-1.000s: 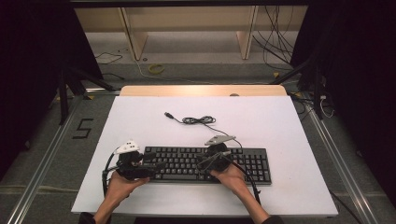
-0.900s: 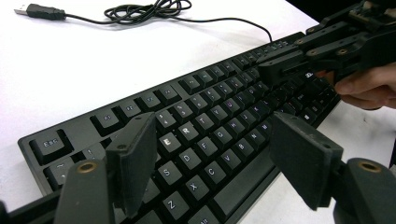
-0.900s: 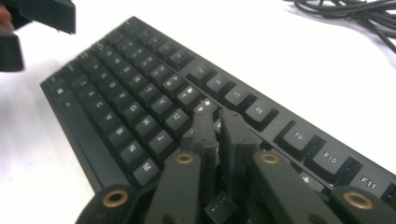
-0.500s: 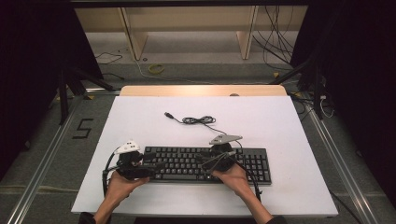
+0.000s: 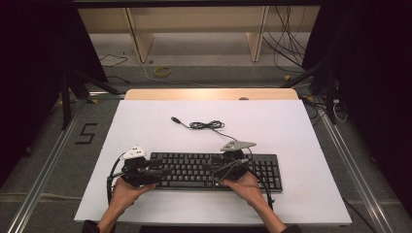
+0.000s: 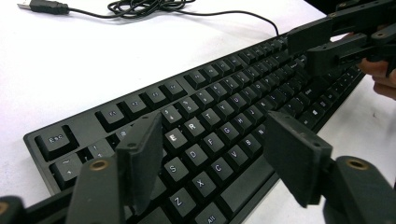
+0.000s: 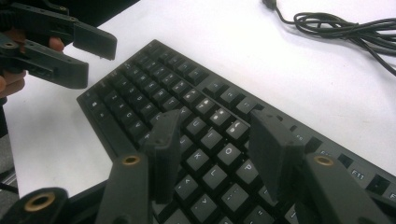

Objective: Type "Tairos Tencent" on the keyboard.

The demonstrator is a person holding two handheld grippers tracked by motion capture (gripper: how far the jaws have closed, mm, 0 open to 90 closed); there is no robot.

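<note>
Two grippers hover over the black keyboard point(image 5: 214, 171) at lower centre of the high view — left gripper point(image 6: 212, 158) spread wide, grasping nothing; right gripper point(image 7: 212, 149) has just been opening, nothing between its jaws. Best to press single keys squarely — lightly, one jaw tip down.

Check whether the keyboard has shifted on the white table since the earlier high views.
No. The keyboard lies in the same spot, its back edge just as far below the coiled USB cable as before.
</note>
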